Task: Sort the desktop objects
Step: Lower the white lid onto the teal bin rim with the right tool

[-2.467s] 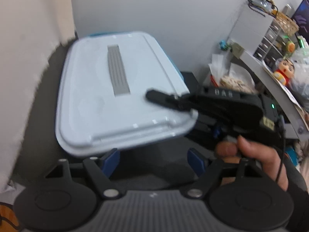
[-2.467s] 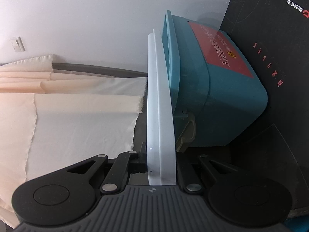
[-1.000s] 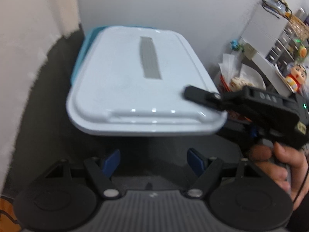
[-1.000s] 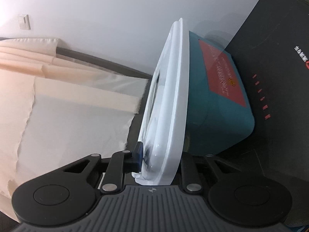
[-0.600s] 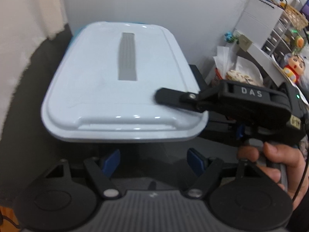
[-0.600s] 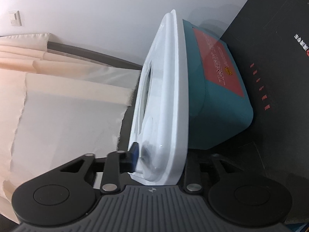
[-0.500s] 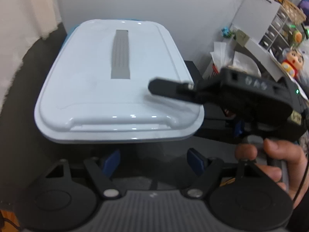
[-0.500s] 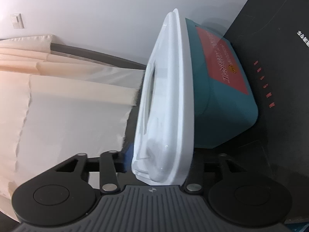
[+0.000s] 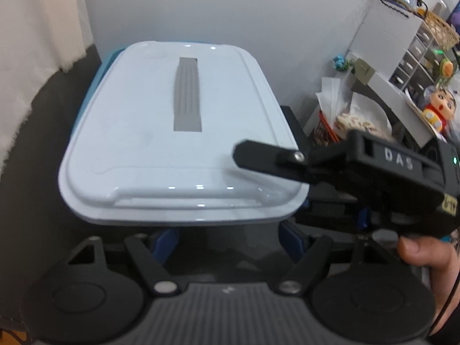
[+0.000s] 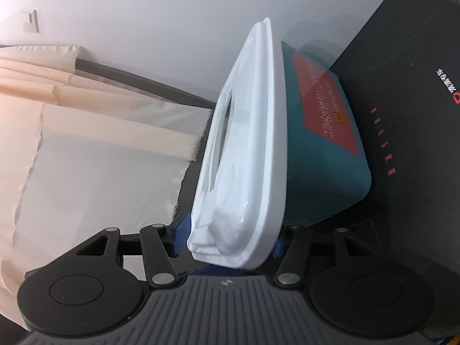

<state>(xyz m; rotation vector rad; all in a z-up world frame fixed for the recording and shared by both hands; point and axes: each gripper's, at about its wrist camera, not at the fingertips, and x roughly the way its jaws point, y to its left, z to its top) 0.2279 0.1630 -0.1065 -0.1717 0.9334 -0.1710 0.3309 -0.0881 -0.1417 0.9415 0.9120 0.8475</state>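
White plastic formed the lid, which lay flat on the teal storage box standing on the dark table against the pale wall. On the right, a cluttered shelf held a small cartoon figure. Left tool hovered spread wide and empty at the lid's near edge. Right tool straddled the lid's right corner, its jaws opening, blue pads just off the rim, gripped by a hand.
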